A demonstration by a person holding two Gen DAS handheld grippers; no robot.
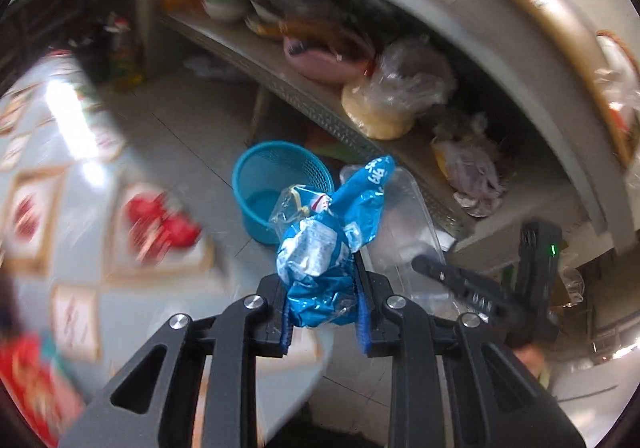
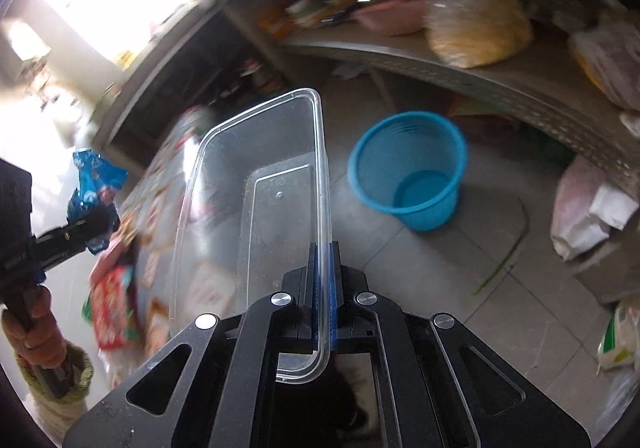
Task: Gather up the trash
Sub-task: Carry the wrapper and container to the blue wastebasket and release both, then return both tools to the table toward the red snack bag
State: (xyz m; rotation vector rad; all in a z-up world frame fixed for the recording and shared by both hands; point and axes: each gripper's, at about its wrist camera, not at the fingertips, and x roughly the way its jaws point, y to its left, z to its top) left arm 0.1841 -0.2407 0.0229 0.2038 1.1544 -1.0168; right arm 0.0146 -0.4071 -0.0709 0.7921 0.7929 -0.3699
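1. Fingers, left: your left gripper (image 1: pixel 322 304) has its jaws clenched on a crumpled blue wrapper (image 1: pixel 330 244), which bulges up and out from between the blue pads (image 1: pixel 362 322). A bit of clear film with a yellow band sticks out at the wrapper's upper left.
2. Fingers, right: your right gripper (image 2: pixel 322 288) pinches one side wall of a clear plastic container (image 2: pixel 256 207). The container is tipped on its side, with its open face turned to the left of the right wrist view.
3. Blue bin (image 1: pixel 276 187): it stands upright on the tiled floor (image 2: pixel 460 288), below and beyond both grippers, just in front of the shelf. The bottom of the bin shows bare in both views (image 2: pixel 412 171).
4. Position of wrapper: in the left wrist view it overlaps the bin's near right rim; whether it is straight above the opening, you cannot tell.
5. Table (image 1: pixel 72 175): a patterned cloth covers it, to the left of both grippers. A red packet (image 2: pixel 114 308) lies on it, blurred.
6. Shelf (image 1: pixel 320 103): it carries a pink bowl (image 1: pixel 320 59) and bags, including one with yellow contents (image 2: pixel 480 31).
7. Your left hand (image 2: pixel 36 332) grips the left tool's handle, seen at the left edge of the right wrist view.
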